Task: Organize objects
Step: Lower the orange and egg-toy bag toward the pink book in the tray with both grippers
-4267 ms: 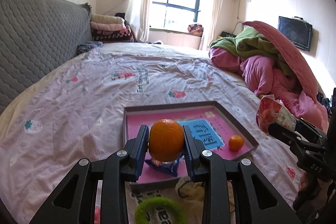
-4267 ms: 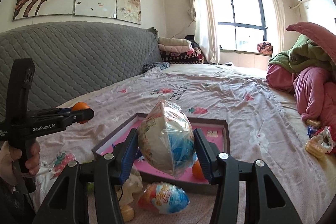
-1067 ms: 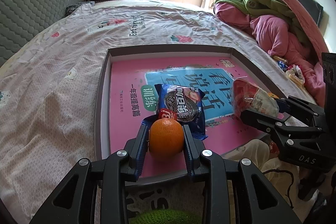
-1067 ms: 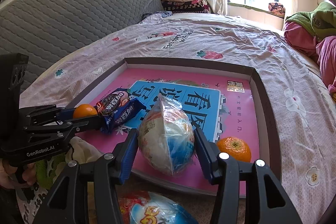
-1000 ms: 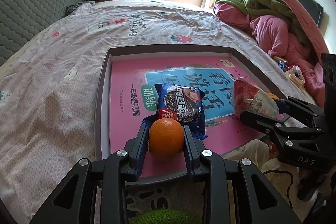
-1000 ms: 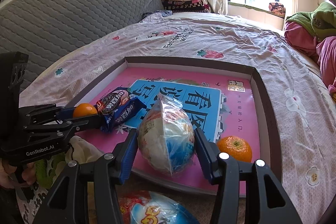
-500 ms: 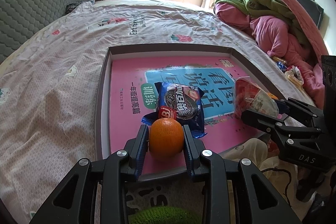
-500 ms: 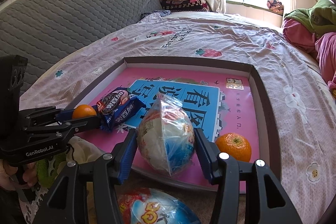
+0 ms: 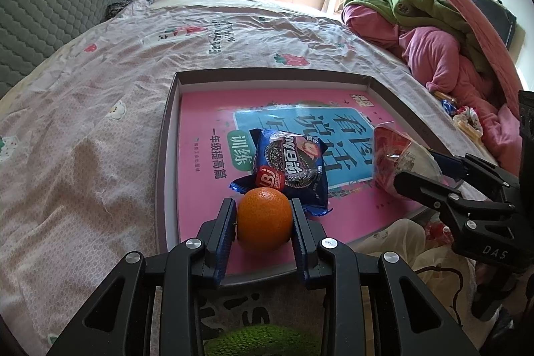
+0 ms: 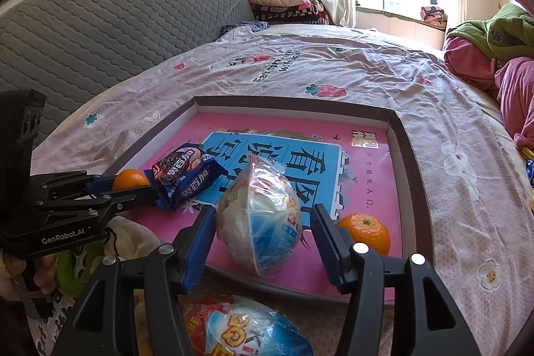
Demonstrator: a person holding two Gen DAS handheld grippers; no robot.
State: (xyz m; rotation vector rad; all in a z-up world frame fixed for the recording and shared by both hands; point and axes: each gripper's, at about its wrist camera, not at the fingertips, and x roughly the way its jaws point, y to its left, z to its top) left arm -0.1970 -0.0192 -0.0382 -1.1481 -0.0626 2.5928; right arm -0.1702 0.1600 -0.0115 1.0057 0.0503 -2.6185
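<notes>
A shallow tray (image 9: 167, 155) with a pink and blue printed floor lies on the bed. My left gripper (image 9: 262, 204) is shut on an orange (image 9: 263, 219) low over the tray's near edge, just in front of a blue cookie packet (image 9: 288, 162). My right gripper (image 10: 263, 211) has its jaws opening around an egg-shaped wrapped toy (image 10: 258, 222) that rests on the tray floor; the pads stand off it. A second orange (image 10: 363, 232) lies in the tray beside the right finger. From the right wrist view the left gripper (image 10: 133, 189) is at the left.
Another wrapped egg toy (image 10: 247, 329) lies in front of the tray, with a white bag (image 9: 393, 239) and a green ring (image 9: 263, 339) nearby. Heaped pink and green bedding (image 9: 434, 32) fills the right. A grey quilted headboard (image 10: 100, 32) runs along the left.
Both grippers came down from above to the tray. In the last half second the right jaws spread apart off the egg toy. The left gripper kept still on its orange.
</notes>
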